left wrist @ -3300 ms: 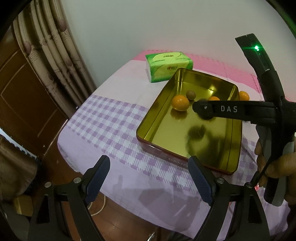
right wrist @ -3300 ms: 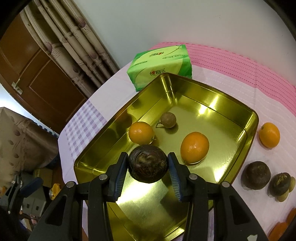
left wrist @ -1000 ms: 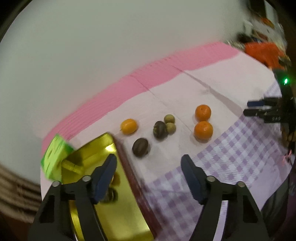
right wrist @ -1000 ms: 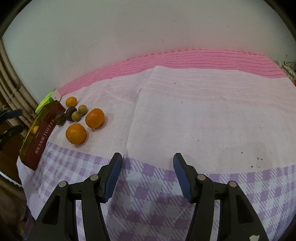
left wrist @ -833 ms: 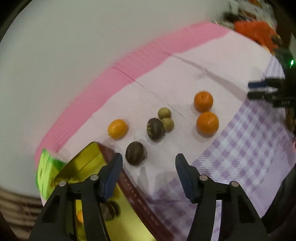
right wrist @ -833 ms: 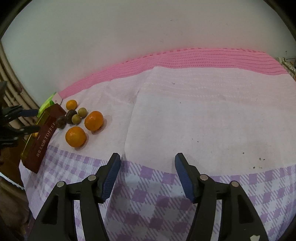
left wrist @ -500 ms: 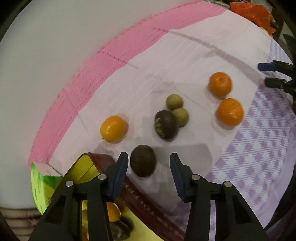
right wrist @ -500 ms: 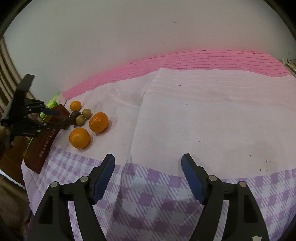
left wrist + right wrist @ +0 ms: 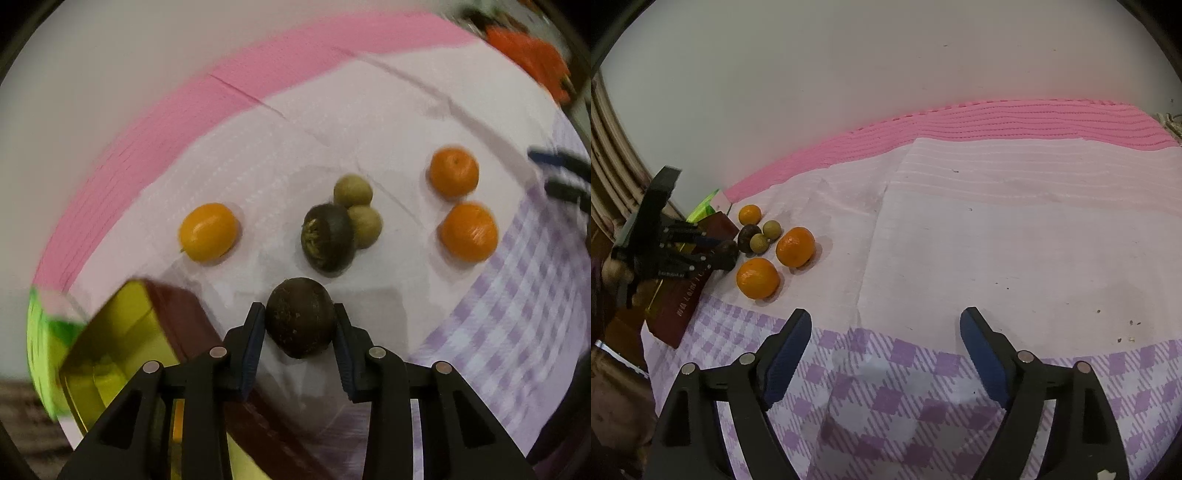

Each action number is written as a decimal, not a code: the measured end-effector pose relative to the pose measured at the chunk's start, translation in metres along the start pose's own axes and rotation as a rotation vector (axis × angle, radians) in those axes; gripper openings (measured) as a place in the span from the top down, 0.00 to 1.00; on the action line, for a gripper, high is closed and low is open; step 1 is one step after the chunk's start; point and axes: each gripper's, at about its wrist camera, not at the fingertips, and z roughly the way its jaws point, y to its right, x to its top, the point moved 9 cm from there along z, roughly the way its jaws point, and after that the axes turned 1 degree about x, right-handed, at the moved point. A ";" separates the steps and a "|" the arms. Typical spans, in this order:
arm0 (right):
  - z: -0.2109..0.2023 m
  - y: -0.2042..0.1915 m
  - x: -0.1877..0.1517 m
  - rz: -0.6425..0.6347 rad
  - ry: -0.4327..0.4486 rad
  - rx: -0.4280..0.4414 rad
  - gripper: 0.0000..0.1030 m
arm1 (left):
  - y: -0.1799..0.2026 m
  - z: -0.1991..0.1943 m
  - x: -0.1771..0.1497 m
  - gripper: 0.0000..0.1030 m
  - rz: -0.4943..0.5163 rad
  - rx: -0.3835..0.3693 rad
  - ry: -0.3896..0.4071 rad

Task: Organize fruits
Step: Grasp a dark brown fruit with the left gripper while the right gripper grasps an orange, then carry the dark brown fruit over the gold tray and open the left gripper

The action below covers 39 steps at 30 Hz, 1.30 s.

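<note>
The left hand-held gripper has its two blue-padded fingers closed against the sides of a round, dark brown, rough-skinned fruit, which sits just beside the corner of the gold-lined rectangular tin with dark red outer walls; whether the fruit touches the cloth is unclear. Just beyond it on the pale pink cloth of the worktop lies a second dark brown fruit with a greenish stem scar, touching two small olive-green round fruits, one behind the other. To its left, apart from it, is a small yellow-orange oval fruit, and to the right, well apart, two orange mandarins lie near each other at the edge of the purple-and-white checked part of the cloth. A bright green packet is blurred at the far side of the tin. The right hand-held gripper hovers over the checked cloth with its blue-padded fingers spread wide and nothing between them; from its camera, the cluster of fruit, the tin and the left tool show far to the left, well apart from it. A band of deeper pink fabric runs along the wall.
</note>
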 end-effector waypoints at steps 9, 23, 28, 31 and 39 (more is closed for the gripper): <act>-0.002 -0.015 -0.001 -0.033 -0.009 0.019 0.27 | 0.031 -0.081 -0.045 0.64 -0.427 -0.058 0.167; 0.048 -0.124 0.013 -0.183 -0.091 0.178 0.29 | 0.058 -0.136 -0.092 0.64 -0.562 -0.057 0.243; 0.064 -0.132 0.015 -0.168 -0.104 0.150 0.32 | 0.047 -0.146 -0.103 0.64 -0.592 -0.033 0.264; 0.076 -0.132 0.015 -0.172 -0.124 0.103 0.35 | 0.044 -0.146 -0.109 0.64 -0.612 -0.039 0.265; 0.083 -0.141 0.009 -0.200 -0.136 0.105 0.63 | 0.027 -0.148 -0.125 0.64 -0.683 -0.025 0.281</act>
